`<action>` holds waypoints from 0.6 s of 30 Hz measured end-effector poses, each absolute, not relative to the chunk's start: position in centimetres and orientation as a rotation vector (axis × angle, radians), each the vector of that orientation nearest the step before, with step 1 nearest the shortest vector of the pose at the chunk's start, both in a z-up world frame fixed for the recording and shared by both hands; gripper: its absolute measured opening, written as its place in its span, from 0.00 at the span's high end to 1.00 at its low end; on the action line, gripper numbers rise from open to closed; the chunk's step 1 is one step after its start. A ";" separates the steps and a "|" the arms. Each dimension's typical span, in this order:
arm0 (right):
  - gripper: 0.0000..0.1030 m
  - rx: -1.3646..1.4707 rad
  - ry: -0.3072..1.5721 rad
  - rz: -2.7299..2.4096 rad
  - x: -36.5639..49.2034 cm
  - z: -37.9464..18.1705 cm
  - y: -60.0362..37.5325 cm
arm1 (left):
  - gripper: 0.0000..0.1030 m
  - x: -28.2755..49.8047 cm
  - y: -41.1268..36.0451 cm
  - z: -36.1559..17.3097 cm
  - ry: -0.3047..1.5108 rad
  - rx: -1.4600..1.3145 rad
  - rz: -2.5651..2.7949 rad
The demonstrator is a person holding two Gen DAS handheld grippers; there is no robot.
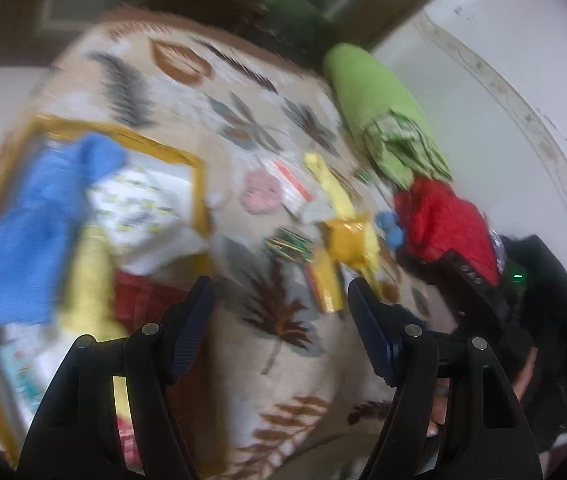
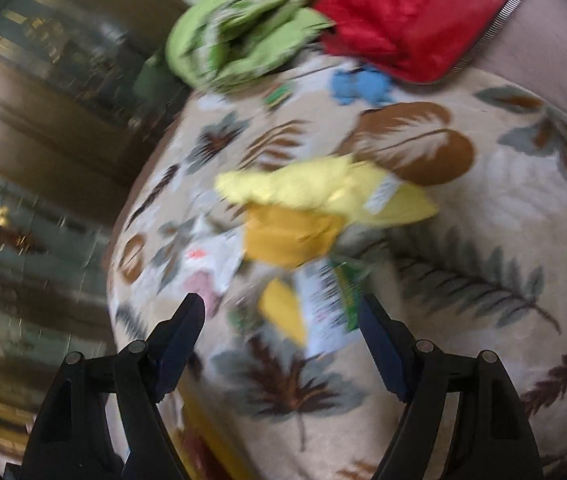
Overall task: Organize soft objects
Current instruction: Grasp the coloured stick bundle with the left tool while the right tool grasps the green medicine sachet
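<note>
Both views are motion-blurred. Soft items lie on a leaf-patterned blanket (image 1: 275, 344). A yellow-rimmed box (image 1: 199, 184) at the left holds a blue towel (image 1: 39, 228), a pale yellow cloth (image 1: 87, 280), a white patterned cloth (image 1: 139, 208) and a red cloth (image 1: 143, 300). A yellow cloth (image 2: 323, 192) with a mustard piece (image 2: 287, 236) lies mid-blanket, also in the left wrist view (image 1: 347, 236). A green cloth (image 1: 379, 116), a red cloth (image 1: 447, 220) and a small blue item (image 1: 391, 228) lie at the right. My left gripper (image 1: 279, 300) is open above the blanket. My right gripper (image 2: 281, 316) is open just short of the yellow pile.
A pink item (image 1: 261, 192), white packets (image 1: 295, 184) and printed packets (image 2: 331, 300) lie among the cloths. The other gripper's black body (image 1: 479, 292) sits by the red cloth. A white wall (image 1: 503, 80) is at the right; dark glossy furniture (image 2: 43, 120) lies beyond the blanket's edge.
</note>
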State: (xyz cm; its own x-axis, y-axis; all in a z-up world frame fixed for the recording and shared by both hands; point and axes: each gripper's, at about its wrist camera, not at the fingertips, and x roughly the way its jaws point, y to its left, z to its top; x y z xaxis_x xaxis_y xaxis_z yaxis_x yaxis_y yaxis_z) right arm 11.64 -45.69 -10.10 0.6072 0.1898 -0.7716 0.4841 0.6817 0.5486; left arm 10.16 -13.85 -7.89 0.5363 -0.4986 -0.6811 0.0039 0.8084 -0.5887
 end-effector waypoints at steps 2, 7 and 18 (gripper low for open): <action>0.23 0.900 0.978 -0.201 12.2 -11.8 -46.5 | 0.32 11.1 -14.8 -8.6 1.000 -0.584 -0.346; 0.24 0.896 1.085 -0.237 13.4 -14.1 -46.6 | 0.32 13.3 -17.1 -10.0 1.074 -0.581 -0.374; 0.63 0.843 1.175 -0.263 13.8 -15.3 -46.4 | 0.32 19.9 -22.0 -13.1 1.219 -0.515 -0.324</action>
State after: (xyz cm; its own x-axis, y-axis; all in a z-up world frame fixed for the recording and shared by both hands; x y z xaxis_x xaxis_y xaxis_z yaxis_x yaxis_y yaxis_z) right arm 13.84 -46.38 -15.32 0.3968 0.2341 -0.8876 0.5903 0.6754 0.4420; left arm 19.93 -22.02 -13.06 0.3203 -0.5012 -0.8039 -0.0351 0.8417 -0.5388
